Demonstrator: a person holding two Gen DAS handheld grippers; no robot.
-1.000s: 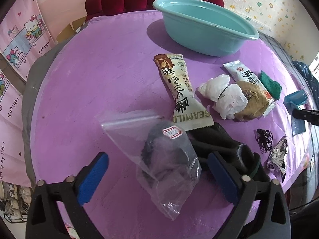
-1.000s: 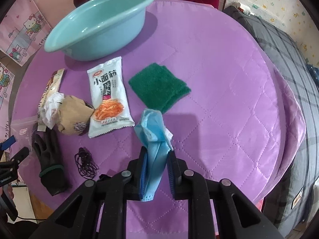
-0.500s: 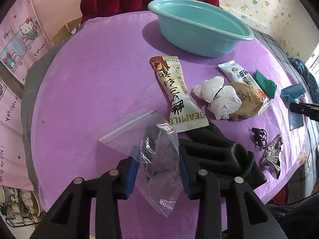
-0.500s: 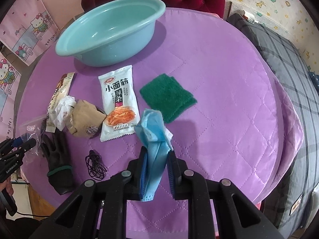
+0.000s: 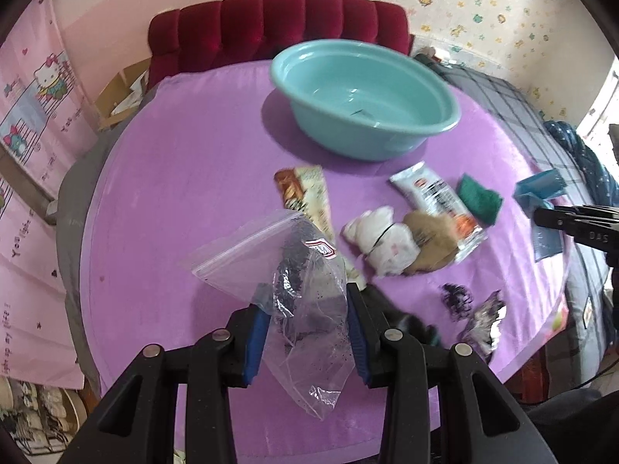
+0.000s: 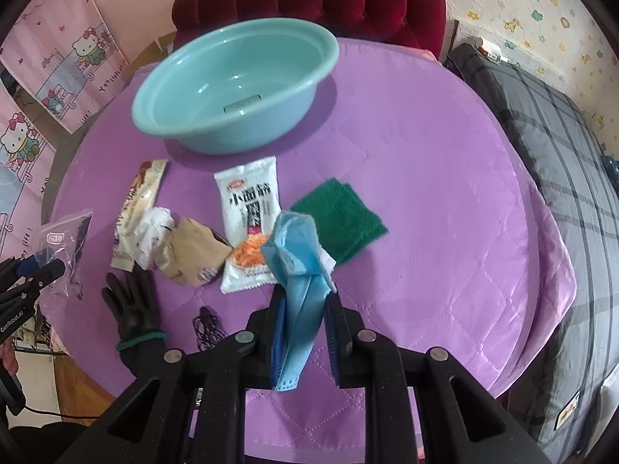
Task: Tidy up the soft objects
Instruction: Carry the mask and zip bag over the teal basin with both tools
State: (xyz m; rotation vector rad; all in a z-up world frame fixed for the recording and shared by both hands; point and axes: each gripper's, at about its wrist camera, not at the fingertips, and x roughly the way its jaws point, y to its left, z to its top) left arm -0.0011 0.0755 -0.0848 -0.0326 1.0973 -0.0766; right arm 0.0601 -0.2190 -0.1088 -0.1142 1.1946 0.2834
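Left gripper [image 5: 307, 324]: jaws narrowed onto a clear zip bag [image 5: 286, 270] at lower centre of the left view, bag raised off the purple table [image 5: 185, 178], dark contents inside too blurred to name, lower corner hanging below the blue pads. Right gripper [image 6: 301, 328]: jaws nearly closed around a blue face mask [image 6: 298, 266] at lower centre of the right view, upper part fanned out above the pads, bottom end dangling under them. Just beyond the mask, partly covered by it, a white snack packet [image 6: 249, 201] and a green scouring pad [image 6: 342, 220]. Left of the packet, a crumpled brown paper bag [image 6: 193, 251] touching crumpled white paper [image 6: 153, 228], itself overlapping a long beige snack packet [image 6: 139, 201]. Lower left, a black glove [image 6: 133, 305] with its cuff cut off by the gripper body; beside it a small black tangle [image 6: 207, 324], hard to identify. In the left view only, a crinkled silvery scrap [image 5: 485, 317] at lower right, blurred. Upper centre of both views, a teal basin [image 6: 236, 89], nothing visible inside. Behind it, a red tufted headboard [image 6: 309, 0]; far right, a plaid blanket [image 6: 561, 162] running out of frame.
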